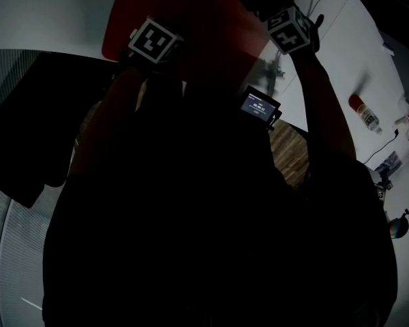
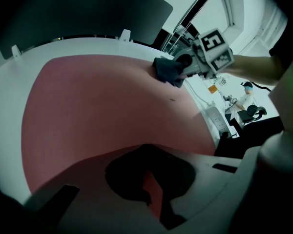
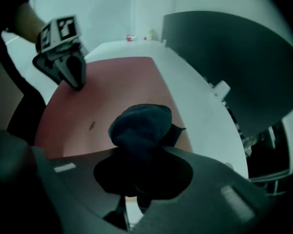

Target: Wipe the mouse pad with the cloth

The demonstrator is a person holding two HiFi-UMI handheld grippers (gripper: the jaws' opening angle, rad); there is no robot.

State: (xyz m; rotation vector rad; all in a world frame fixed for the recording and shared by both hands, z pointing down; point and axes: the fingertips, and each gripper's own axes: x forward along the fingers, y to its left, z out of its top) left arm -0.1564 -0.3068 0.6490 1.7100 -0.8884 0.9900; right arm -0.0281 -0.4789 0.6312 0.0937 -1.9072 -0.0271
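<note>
Left gripper view: left gripper (image 2: 147, 152) low over the red mouse pad (image 2: 97, 101). Its jaws were pressed together at the tips, nothing between them, only a sliver of pad showing behind. The pad covered most of the white table (image 2: 5, 96). At the pad's far right edge the right gripper (image 2: 178, 71) pinched a bunched dark cloth (image 2: 165, 71), and the cloth touched the pad. A dark curved panel (image 2: 88, 13) stood at the far side of the table.

Right gripper view: jaws clamped on the cloth, which bulged out ahead of them as a dark blue wad resting on the pad, near the pad's right edge. To the far left, the left gripper pointed down with its closed tips on the pad, well apart from the cloth. A small dark speck (image 3: 92, 126) sat on the pad between the two grippers. The dark panel rose on the right.

Head view: very dim, the person's dark torso filling the near part. Both marker cubes showed over the pad, left one at its near left, right one at its far right. A lit small screen (image 1: 260, 105) sat near the right arm. A red-capped bottle (image 1: 365, 112) lay on the table far right.
</note>
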